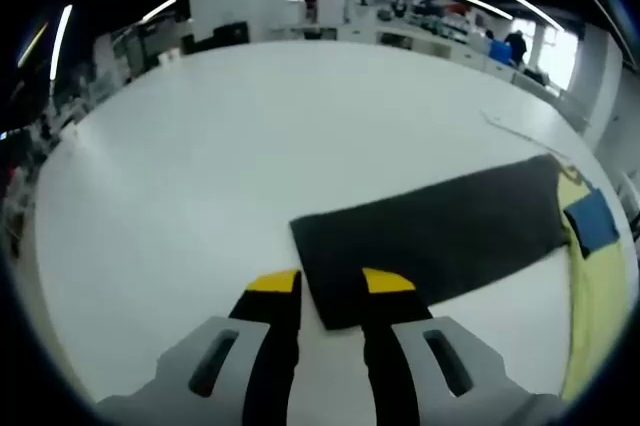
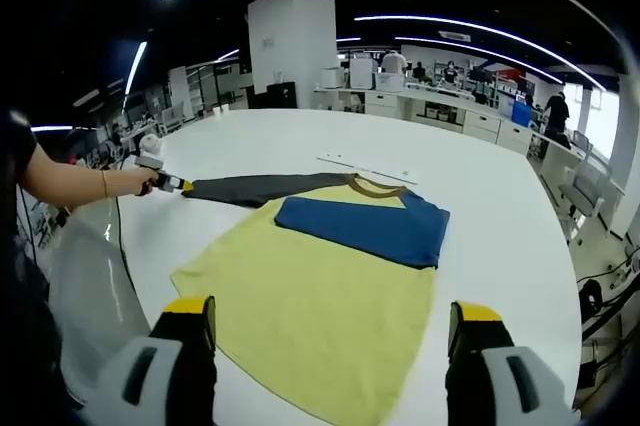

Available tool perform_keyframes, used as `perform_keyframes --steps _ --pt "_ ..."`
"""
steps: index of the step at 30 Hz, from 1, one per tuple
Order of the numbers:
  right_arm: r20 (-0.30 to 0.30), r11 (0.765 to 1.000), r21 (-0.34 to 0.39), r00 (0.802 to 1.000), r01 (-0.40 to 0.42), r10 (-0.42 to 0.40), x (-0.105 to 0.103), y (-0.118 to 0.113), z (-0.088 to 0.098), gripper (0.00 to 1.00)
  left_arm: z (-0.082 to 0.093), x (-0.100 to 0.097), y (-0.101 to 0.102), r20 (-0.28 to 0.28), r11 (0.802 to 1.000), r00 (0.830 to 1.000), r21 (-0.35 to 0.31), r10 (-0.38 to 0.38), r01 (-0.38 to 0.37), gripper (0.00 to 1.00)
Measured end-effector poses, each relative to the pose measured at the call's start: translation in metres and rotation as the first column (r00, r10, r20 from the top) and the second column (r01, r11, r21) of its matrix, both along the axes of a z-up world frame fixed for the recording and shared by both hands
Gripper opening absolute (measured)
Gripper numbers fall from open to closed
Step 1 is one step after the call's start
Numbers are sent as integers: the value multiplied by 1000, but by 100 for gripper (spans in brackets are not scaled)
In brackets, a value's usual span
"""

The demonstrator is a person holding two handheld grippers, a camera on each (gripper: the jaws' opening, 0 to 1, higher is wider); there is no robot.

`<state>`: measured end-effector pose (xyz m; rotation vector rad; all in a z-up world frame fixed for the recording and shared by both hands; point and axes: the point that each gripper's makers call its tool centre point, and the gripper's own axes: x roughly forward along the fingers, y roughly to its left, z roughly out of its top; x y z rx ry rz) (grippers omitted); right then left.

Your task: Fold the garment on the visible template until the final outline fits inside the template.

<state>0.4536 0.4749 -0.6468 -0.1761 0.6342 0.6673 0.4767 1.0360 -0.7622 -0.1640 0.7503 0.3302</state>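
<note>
On the white table (image 2: 480,176) lies the yellow garment (image 2: 320,306), blue sleeve (image 2: 365,226) folded across, dark sleeve (image 1: 430,231) stretched toward nine o'clock. Left claw (image 1: 330,291) straddles its cuff, jaws apart; right claw (image 2: 330,321) gapes wide. Most folding seems left.

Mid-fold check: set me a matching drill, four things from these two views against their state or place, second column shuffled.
Things:
1. dark grey sleeve
2. blue sleeve
3. yellow shirt body
4. left tongs

States or places:
A. spread flat on the white table
B. folded across the shirt's chest
C. stretched out sideways, away from the shirt
D. open, tips at the cuff end of a sleeve

Pairs: 1-C, 2-B, 3-A, 4-D
</note>
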Motion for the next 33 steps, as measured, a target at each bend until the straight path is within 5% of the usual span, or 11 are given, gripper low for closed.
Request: perform_keyframes --steps 6,15,20,24,33 --pt "2 1000 -2 1000 12 -12 1 -5 1 97 -11 -3 4 -20 996 998 -65 63 -64 18" --pt "-6 1000 -8 1000 15 -16 -2 -5 -3 97 -13 -1 8 -13 993 996 -74 88 -89 5" --pt "-23 999 -37 1000 0 -1 -5 -4 -9 97 -12 2 7 -33 998 998 -21 57 -58 0" --pt "-19 1000 -26 1000 1 -1 -5 -2 -7 97 -9 0 6 -14 994 996 -66 92 -93 0" --pt "-11 1000 -22 1000 -17 16 -7 0 -8 99 14 6 -8 24 1000 1000 1 20 -20 0"
